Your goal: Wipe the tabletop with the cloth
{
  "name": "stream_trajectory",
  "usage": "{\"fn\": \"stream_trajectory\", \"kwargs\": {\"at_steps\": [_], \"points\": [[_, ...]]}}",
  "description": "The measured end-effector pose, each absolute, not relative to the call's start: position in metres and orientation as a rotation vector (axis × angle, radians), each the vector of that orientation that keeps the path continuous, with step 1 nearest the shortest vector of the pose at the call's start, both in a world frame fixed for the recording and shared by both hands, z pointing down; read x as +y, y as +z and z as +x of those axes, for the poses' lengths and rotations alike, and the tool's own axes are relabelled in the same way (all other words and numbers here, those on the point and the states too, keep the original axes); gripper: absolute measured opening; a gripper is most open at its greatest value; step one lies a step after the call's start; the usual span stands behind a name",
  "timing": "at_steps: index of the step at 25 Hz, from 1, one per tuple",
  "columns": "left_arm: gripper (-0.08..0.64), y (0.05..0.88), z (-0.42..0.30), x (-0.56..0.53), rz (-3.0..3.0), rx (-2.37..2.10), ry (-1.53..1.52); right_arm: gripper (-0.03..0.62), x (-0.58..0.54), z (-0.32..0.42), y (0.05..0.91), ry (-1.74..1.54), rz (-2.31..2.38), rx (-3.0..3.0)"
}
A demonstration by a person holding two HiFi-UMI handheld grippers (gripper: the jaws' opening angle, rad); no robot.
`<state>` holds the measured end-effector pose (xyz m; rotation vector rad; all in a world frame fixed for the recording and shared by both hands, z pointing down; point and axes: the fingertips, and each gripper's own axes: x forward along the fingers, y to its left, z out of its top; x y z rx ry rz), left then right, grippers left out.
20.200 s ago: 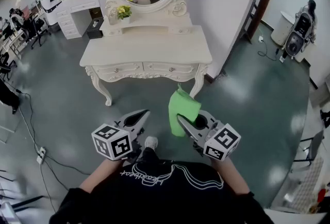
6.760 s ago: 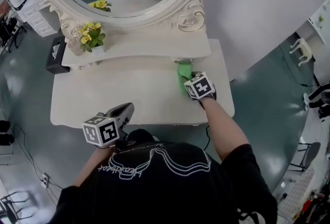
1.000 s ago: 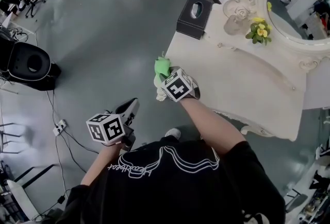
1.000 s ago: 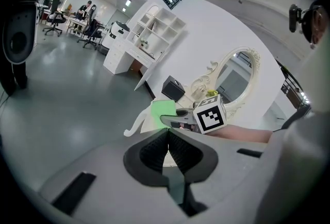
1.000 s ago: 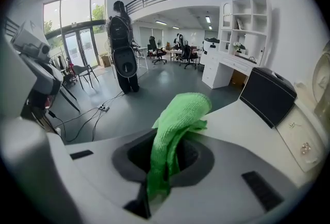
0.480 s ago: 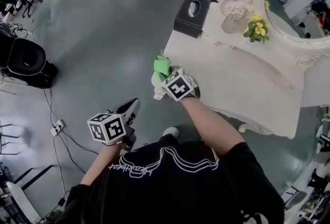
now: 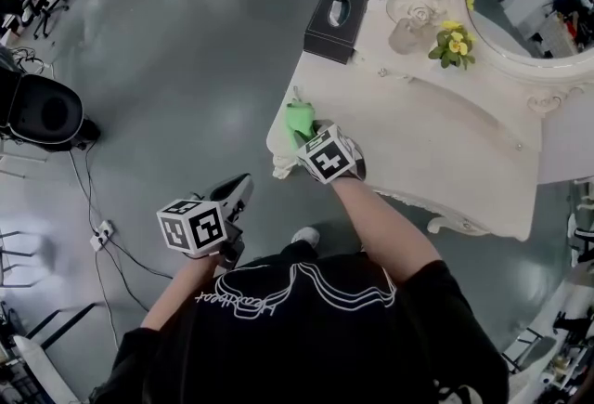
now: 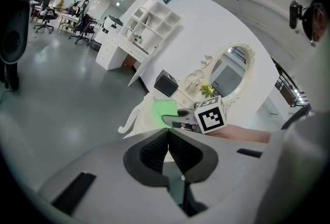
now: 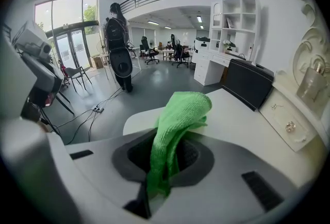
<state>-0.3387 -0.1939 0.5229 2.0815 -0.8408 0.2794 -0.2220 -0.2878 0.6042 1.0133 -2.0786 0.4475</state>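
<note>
- The left gripper point(image 7: 238, 192) hangs over the floor, well clear of the worktop, its jaws shut together on nothing.
- The green cloth point(image 7: 299, 120) sits at the near-left corner of the worktop point(image 7: 436, 142), bunched and pinched between the jaws of the right gripper point(image 7: 310, 135). Whether it presses on the surface I cannot tell.
- To wipe well, I'd tilt that gripper lower so more cloth lies flat, then sweep in overlapping strokes away from the corner along the bare top.
- Further along, the black tissue box point(image 7: 332, 12) and the yellow flowers point(image 7: 452, 42) stand at the back edge, and strokes should stop short of them.
</note>
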Motion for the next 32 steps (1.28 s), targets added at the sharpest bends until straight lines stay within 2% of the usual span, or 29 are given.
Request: {"fn": "stream_trajectory", "kwargs": {"at_steps": [32], "points": [[0.005,0.489,-0.256,-0.2,2.23,-0.668,0.357,0.057,-0.235,-0.107,0.606,0.533,1.201,-1.981]]}}
